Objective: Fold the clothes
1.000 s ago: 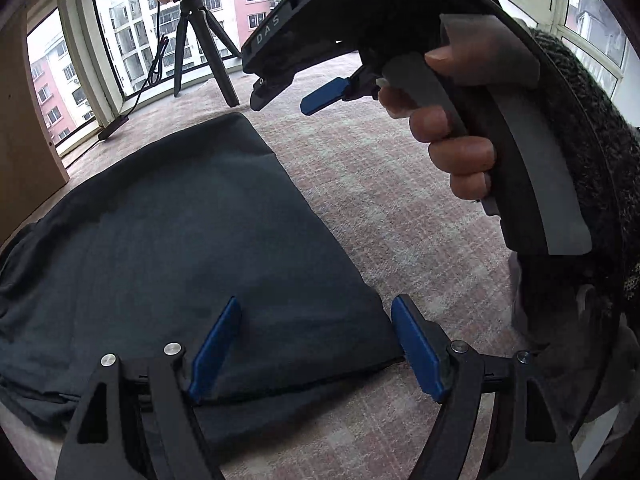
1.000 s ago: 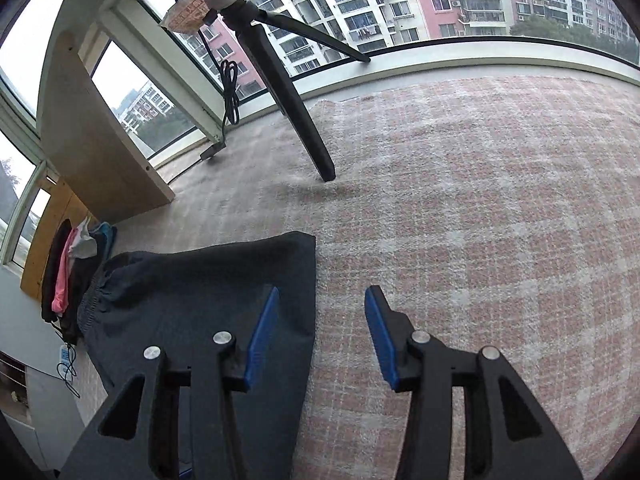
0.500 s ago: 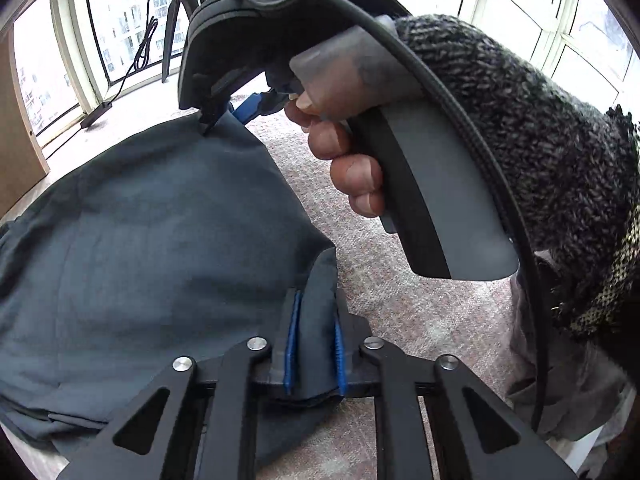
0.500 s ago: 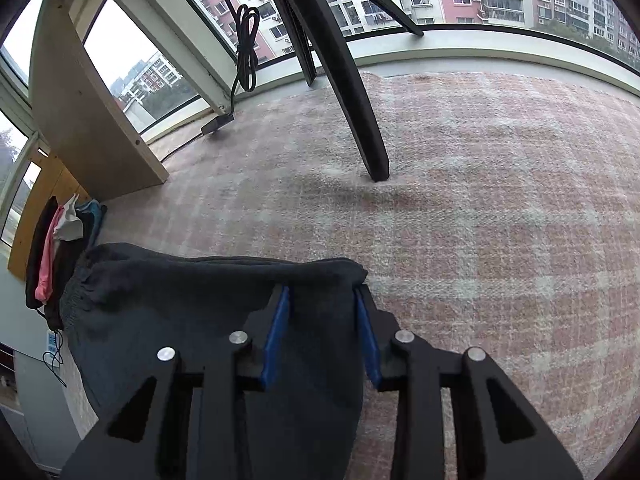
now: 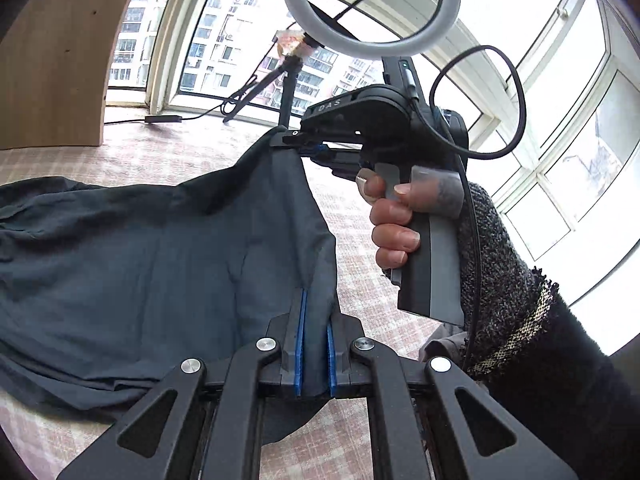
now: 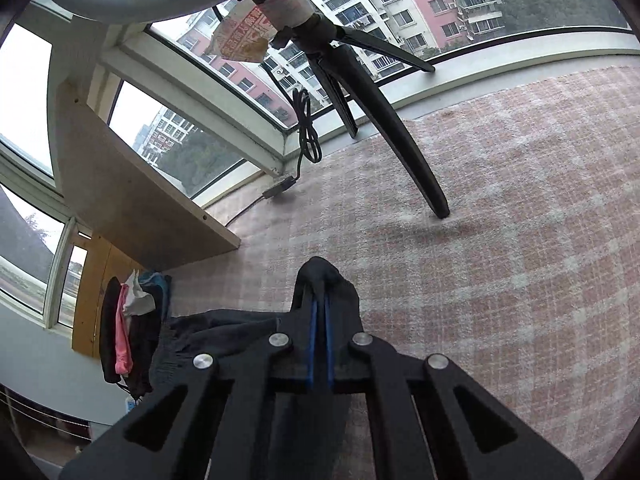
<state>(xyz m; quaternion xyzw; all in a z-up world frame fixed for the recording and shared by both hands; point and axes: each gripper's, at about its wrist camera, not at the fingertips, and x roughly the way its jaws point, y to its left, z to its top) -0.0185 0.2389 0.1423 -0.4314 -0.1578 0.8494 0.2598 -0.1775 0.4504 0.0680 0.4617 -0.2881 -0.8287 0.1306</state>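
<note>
A dark grey garment (image 5: 152, 264) lies on the pink checked cloth surface, its right edge lifted. My left gripper (image 5: 314, 320) is shut on the near corner of that edge. My right gripper (image 5: 298, 144), held by a hand in a knitted sleeve, is shut on the far corner and holds it up. In the right wrist view the right gripper (image 6: 320, 304) pinches a fold of the garment (image 6: 224, 328), which hangs away to the left below it.
A black tripod (image 6: 384, 120) with a ring light (image 5: 368, 8) stands on the cloth by the windows, its cable (image 6: 306, 140) trailing. A wooden panel (image 5: 52, 52) stands at the left. Several clothes (image 6: 128, 328) hang at far left.
Both grippers have closed on the garment's right edge and lifted it off the surface. A second ago both were open above it.
</note>
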